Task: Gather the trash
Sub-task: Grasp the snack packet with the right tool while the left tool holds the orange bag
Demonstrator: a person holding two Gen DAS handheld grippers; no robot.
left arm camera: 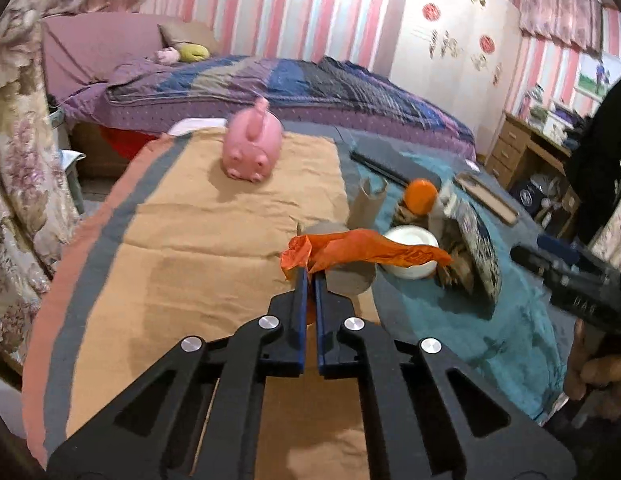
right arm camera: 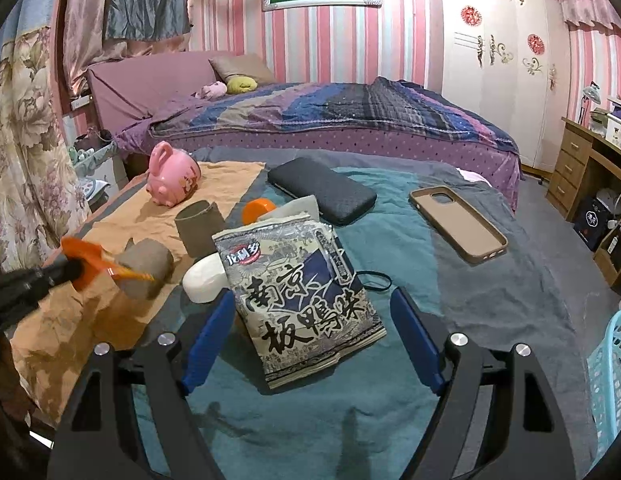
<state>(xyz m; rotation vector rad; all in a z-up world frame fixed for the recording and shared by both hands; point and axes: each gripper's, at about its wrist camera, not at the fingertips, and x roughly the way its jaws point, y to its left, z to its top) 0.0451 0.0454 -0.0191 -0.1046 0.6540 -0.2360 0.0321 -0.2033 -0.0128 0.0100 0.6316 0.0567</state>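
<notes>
On the cloth-covered table (right arm camera: 490, 280) lie 2 cardboard tubes, 1 orange wrapper, 1 snack packet, 1 white dish, 1 orange lid, 1 pink piggy bank, 1 dark case and 1 phone case.

The left gripper (left arm camera: 309, 276) has its blue pads pressed together on the orange wrapper (left arm camera: 366, 250). The wrapper is thin, crinkled plastic film, bunched at the pinched end and stretched out in a long strip to the right, above the lying cardboard tube (left arm camera: 346, 280) and the white dish (left arm camera: 410, 252). In the right wrist view the same wrapper (right arm camera: 86, 262) shows at the left edge, blurred, so whether it touches the tube (right arm camera: 146, 268) below it is hard to say.

The second tube (right arm camera: 200, 226) stands upright just behind the lying one, its top rim torn. The orange lid (right arm camera: 258, 208) sits behind the snack packet (right arm camera: 306, 300).

The right gripper (right arm camera: 312, 332) stands wide apart, 1 finger on each side of the snack packet, pads not touching it. The packet is a flat, crumpled foil bag printed in grey, navy and cream with large black characters, lying on the teal cloth with its top end against the white dish (right arm camera: 204, 284).

The piggy bank (right arm camera: 172, 178) rests on the tan cloth at the far left; the dark case (right arm camera: 322, 190) and phone case (right arm camera: 458, 224) lie farther back, well apart from both grippers.
</notes>
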